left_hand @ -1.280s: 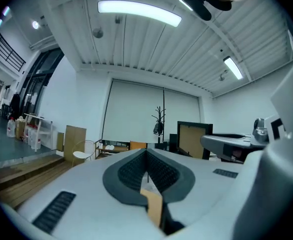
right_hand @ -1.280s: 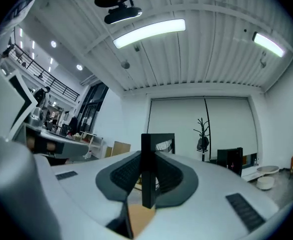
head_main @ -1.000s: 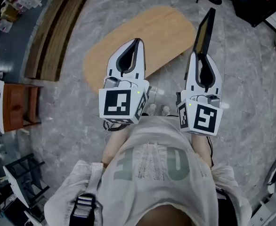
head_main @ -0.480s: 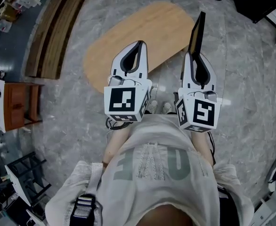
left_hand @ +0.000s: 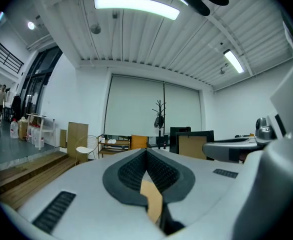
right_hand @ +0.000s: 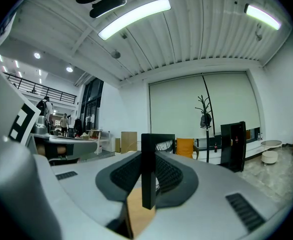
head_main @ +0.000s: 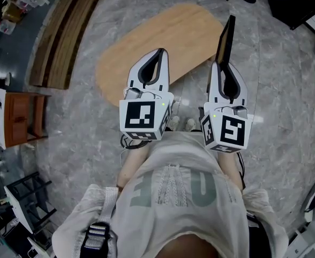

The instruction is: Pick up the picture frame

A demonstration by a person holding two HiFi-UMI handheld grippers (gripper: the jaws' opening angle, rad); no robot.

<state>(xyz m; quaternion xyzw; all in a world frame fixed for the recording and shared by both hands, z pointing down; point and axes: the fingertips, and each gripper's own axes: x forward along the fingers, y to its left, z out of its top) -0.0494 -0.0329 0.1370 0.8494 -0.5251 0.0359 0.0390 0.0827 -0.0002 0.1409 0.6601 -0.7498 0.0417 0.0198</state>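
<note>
My right gripper (head_main: pixel 222 64) is shut on the picture frame (head_main: pixel 225 39), a black frame with a brown back. It stands on edge and sticks out past the jaws, over the right end of the oval wooden table (head_main: pixel 147 47). In the right gripper view the frame's black bar (right_hand: pixel 148 184) runs upright between the pads of that gripper (right_hand: pixel 149 153). My left gripper (head_main: pixel 160 51) is beside it over the table, shut with nothing in it. In the left gripper view its tips (left_hand: pixel 146 151) meet, and the held frame (left_hand: pixel 191 145) shows off to the right.
Wooden steps (head_main: pixel 66 31) run along the far left and a wooden cabinet (head_main: pixel 18 120) stands below them. A black rack (head_main: pixel 28 203) is at the lower left and dark equipment (head_main: pixel 302 4) at the top right. The floor is grey marble. A coat stand (right_hand: pixel 205 114) stands by the far wall.
The right gripper with the frame has shifted slightly left and lower in the head view. The left gripper has edged a little right. Both have been still over the last half second.
</note>
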